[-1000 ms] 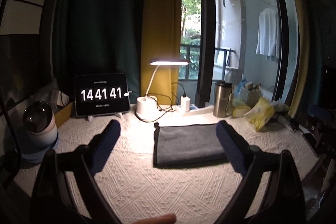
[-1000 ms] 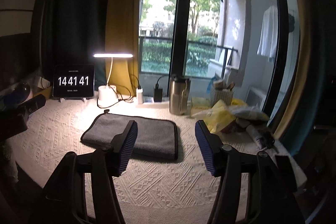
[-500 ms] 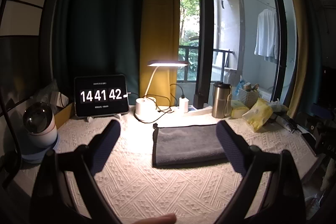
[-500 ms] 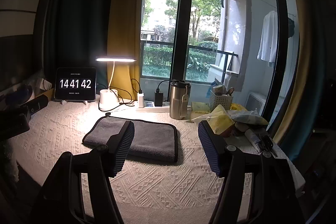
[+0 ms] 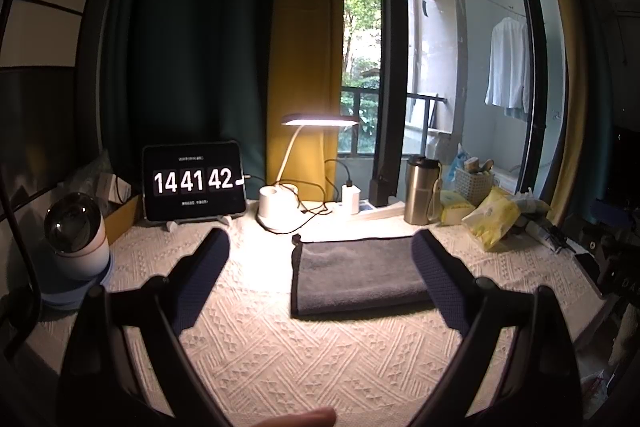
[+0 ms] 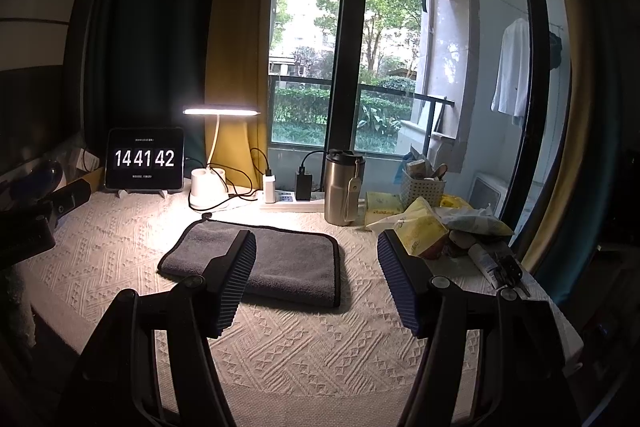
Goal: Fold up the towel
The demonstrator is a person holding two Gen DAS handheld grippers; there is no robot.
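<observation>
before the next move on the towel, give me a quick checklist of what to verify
1. Left gripper open, nothing held: ok.
2. Right gripper open, nothing held: ok.
3. Towel lies flat on the tablecloth, already folded, edges aligned: ok.
4. Neither gripper touches the towel; both sit above and nearer than it: ok.
5. Steel tumbler and lamp cable stand apart from the towel's far edge: ok.
6. Whether another fold is needed: cannot tell.
</observation>
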